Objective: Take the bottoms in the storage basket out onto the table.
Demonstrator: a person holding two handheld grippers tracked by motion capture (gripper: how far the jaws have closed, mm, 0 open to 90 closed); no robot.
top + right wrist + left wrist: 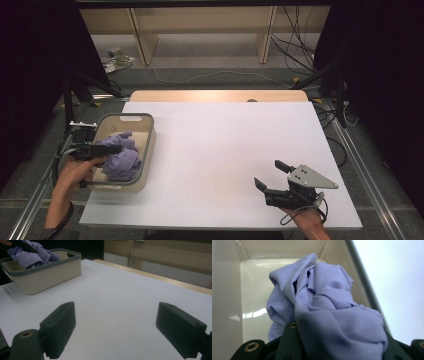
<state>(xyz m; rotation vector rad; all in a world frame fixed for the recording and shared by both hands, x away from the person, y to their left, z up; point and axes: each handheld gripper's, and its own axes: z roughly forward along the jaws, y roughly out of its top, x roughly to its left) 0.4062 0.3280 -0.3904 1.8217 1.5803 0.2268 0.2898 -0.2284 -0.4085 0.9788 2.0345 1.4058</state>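
Note:
A crumpled lilac cloth (123, 156) lies bunched in a beige basket with a grey rim (125, 117) at the table's left edge. My left gripper (108, 149) reaches into the basket from the left and is shut on the cloth. In the left gripper view the cloth (324, 307) is draped thickly between the jaws, with the basket's glossy floor (254, 292) behind it. My right gripper (268, 173) rests low over the white table near the front right, open and holding nothing. Its own view shows its wide-apart jaws (115, 327), the basket (50, 270) and the cloth (30, 253) far off.
The white tabletop (215, 140) stretches between the basket and my right gripper. A wooden strip (215, 95) edges the table's far side. Beyond it stand wooden shelf legs (145, 40), and cables (300, 45) lie on the floor.

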